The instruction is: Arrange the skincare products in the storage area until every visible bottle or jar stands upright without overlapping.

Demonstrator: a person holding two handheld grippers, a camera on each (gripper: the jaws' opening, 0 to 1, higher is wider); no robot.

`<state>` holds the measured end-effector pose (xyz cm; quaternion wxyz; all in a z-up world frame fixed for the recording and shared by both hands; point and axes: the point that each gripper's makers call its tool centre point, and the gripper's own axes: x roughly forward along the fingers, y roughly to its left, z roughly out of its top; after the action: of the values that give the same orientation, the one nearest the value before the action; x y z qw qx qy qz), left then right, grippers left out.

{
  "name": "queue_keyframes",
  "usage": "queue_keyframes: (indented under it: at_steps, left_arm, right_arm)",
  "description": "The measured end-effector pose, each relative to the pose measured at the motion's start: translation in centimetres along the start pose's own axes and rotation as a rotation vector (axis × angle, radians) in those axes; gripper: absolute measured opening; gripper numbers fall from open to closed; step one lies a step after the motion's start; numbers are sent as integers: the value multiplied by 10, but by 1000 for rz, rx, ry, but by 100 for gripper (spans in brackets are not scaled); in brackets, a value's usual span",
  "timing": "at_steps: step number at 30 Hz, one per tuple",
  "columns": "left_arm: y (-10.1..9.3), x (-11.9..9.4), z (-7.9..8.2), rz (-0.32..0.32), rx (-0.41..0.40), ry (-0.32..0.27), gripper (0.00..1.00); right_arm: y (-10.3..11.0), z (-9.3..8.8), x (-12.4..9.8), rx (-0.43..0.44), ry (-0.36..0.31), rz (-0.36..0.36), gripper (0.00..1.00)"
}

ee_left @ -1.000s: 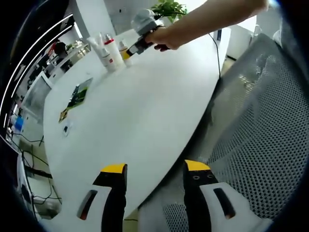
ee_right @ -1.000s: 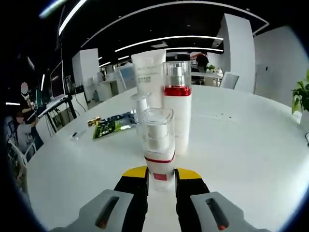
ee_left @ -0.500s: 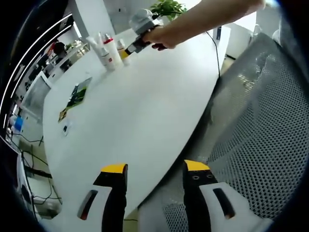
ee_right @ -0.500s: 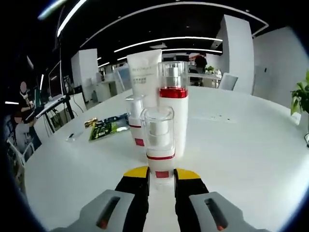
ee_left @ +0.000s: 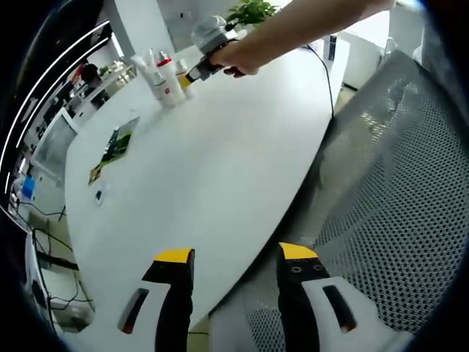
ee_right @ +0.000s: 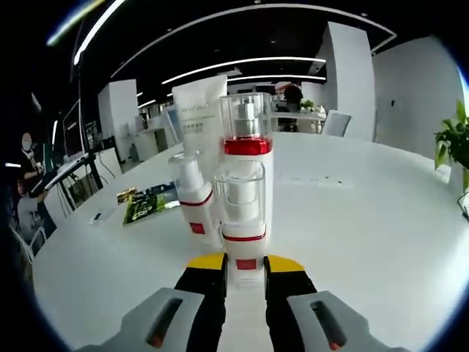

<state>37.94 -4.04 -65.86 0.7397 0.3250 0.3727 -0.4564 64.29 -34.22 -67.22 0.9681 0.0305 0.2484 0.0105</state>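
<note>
Right gripper view: bottle (ee_right: 244,220) between tongs (ee_right: 245,265)

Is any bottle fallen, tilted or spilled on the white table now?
Nothing stands out. The small bottle stands upright in the right tool, beside the tall pump bottle, another small bottle and the white tube, all upright on the table.

I moved my right tongs (ee_right: 245,265) with the small bottle (ee_right: 242,220) closer to the tall bottle (ee_right: 249,158), at 12 o'clock.
</note>
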Motion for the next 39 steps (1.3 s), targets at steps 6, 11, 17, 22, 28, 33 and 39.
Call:
queue_keyframes:
  at_steps: [6,11,17,22,28,33,39]
  left_arm:
    - [0,0,0,0,0,1,42]
    - [0,0,0,0,-1,2,42]
    - [0,0,0,1,-2,2,41]
    - [0,0,-1,1,-3,4,41]
    - [1,0,-1,1,-4,5,41]
    - [1,0,1,1,-11,-3,42]
    - [0,0,1,-1,-11,-4,41]
  right_arm:
    - [-1,1,3,-10,-2,-12,12]
    - [-1,2,7,-12,3,-24,12]
    - [-2,2,11,4,10,-36,12]
    - [-2,3,13,11,11,-39,12]
    - [-4,3,16,15,12,-49,12]
    - [-4,3,18,16,13,-48,12]
    - [-1,-2,17,16,26,-36,16]
